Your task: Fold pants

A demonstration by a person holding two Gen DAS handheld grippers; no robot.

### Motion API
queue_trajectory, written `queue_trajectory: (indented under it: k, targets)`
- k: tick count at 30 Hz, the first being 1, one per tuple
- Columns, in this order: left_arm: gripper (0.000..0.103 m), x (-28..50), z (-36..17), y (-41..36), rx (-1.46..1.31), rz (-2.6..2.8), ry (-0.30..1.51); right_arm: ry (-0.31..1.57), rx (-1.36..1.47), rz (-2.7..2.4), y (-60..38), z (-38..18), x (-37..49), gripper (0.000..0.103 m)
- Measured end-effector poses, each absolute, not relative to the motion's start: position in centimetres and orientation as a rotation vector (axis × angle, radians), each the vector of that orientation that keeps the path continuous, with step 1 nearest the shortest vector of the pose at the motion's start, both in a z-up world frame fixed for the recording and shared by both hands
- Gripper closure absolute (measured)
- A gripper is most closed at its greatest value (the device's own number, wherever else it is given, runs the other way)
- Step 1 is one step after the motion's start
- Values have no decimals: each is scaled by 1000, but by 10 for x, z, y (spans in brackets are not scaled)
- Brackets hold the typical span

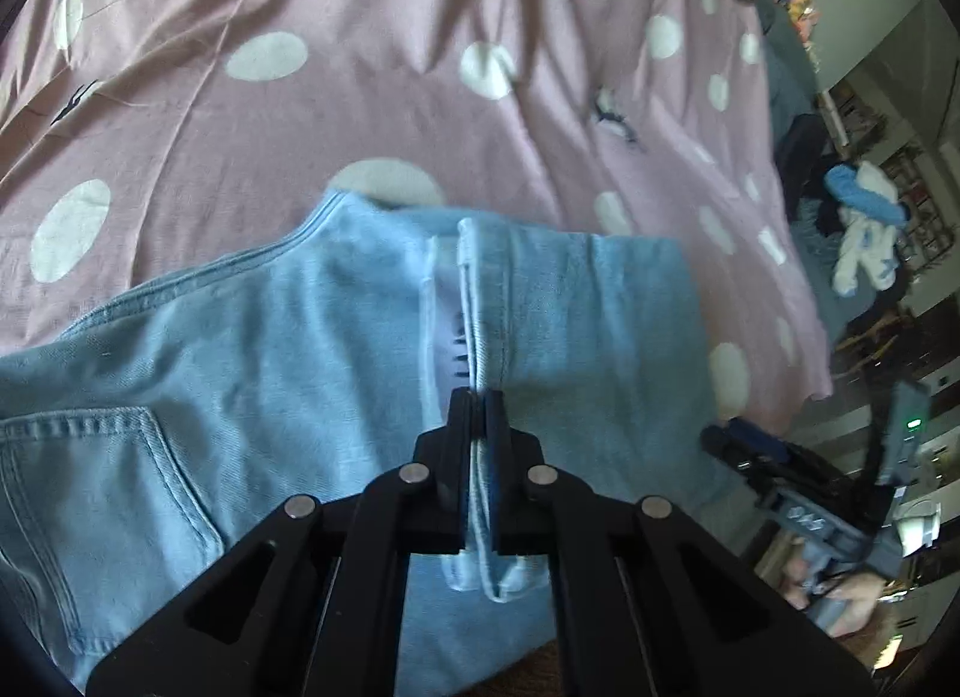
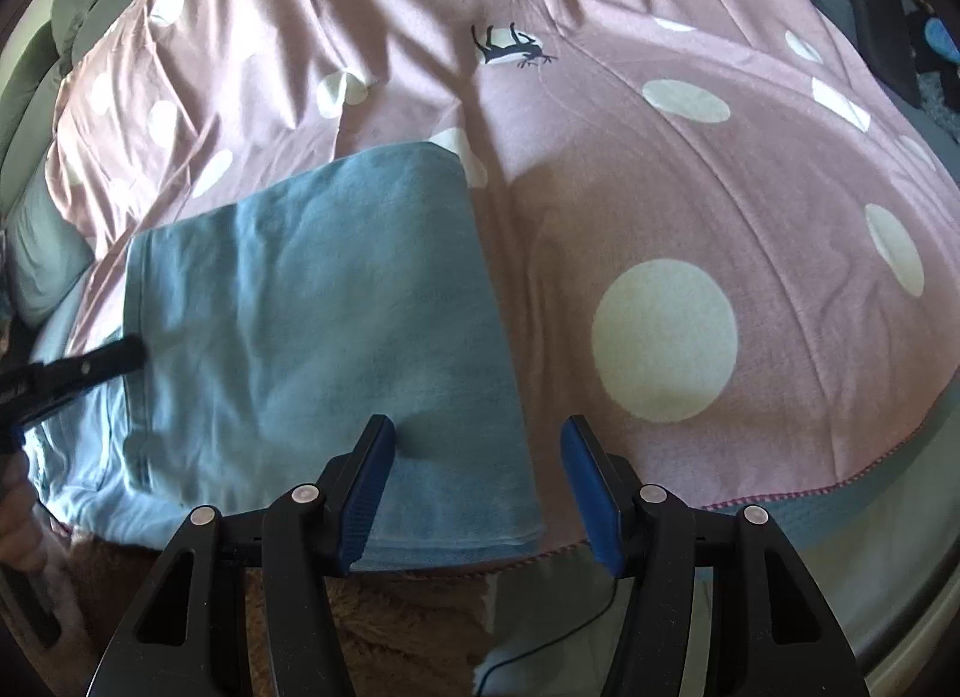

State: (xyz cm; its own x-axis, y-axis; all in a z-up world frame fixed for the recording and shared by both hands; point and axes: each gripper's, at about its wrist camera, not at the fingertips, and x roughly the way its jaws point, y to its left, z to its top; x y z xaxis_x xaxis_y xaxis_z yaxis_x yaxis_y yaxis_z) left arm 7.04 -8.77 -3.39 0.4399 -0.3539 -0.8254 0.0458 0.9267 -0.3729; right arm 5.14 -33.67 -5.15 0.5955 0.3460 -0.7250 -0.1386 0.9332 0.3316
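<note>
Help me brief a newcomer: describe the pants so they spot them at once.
Start from the pink bedspread with large white dots. At its near edge lie the pants, folded light blue denim. They are the only blue garment there, and the left tool pinches their hem.

Left tool (image 1: pixel 478 397) clamped on jeans (image 1: pixel 270 373) hem over spotted bedcover (image 1: pixel 360 96)

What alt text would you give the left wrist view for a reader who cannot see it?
The left gripper is shut on a hem-like edge of light blue jeans, the denim pinched between its black fingers. The jeans lie partly folded on a pink bedspread with white dots, a back pocket showing at left. The right gripper is at the right edge.
</note>
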Motion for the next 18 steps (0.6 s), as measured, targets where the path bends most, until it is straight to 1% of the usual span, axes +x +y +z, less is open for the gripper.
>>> queue_trajectory:
  k: [2, 4, 9, 11, 12, 13, 14, 18]
  targets:
    - [100, 78, -51, -84, -308, -195, 1137, 894, 248, 280, -333, -52, 54, 44]
    - [102, 81, -51, -83, -309, -205, 1123, 895, 232, 272, -330, -53, 55, 44]
    - [100, 82, -48, -73, -346, -203, 1142, 905, 230, 278, -327, -57, 56, 44]
    - [87, 81, -45, -67, -372, -199, 1137, 904, 231, 278, -327, -57, 56, 44]
    - [68, 79, -43, -64, -392, -201, 1131, 905, 231, 277, -327, -57, 56, 44]
    - [39, 79, -40, -60, -424, -195, 1123, 906, 229, 276, -327, -57, 57, 44]
    - [30, 79, -37, -58, -443, -189, 1110, 905, 228, 277, -327, -57, 57, 44]
    - [29, 79, -29, -60, -413, -195, 1085, 905, 235, 277, -327, -57, 57, 44]
